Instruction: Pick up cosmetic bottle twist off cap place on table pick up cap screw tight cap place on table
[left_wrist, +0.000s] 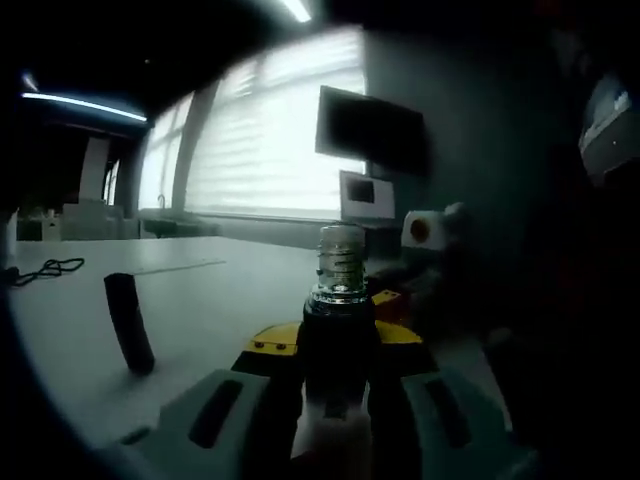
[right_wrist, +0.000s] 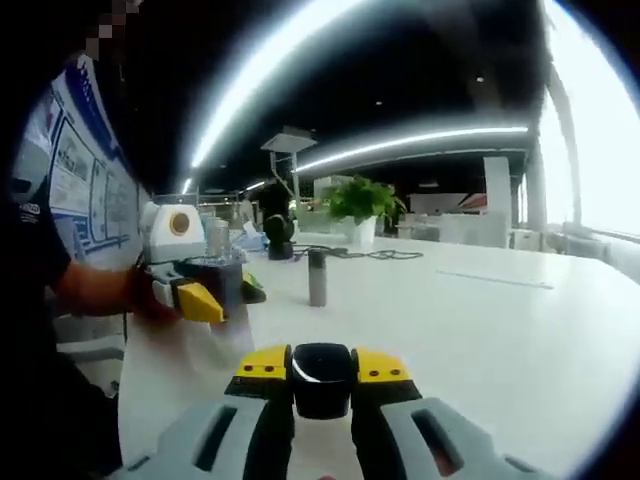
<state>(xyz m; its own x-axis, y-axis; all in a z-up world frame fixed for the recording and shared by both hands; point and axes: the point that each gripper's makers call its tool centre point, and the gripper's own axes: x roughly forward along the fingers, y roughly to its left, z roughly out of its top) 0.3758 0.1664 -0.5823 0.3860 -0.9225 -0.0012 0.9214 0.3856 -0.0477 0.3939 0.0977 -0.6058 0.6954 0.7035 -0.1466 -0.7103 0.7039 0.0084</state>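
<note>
Lower centre of the left gripper view, the left gripper pinches the bottle (neck bare). The right gripper clamps the black cap, lower centre, above the table.

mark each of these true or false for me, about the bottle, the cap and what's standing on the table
1. The left gripper holds the cosmetic bottle with its cap off. True.
2. The right gripper is empty. False: its jaws are shut on the black cap.
3. A dark cylinder stands on the white table. True.
4. A potted plant sits at the table's far end in the right gripper view. True.
5. The bottle lies flat on the table. False: it is held upright.
</note>
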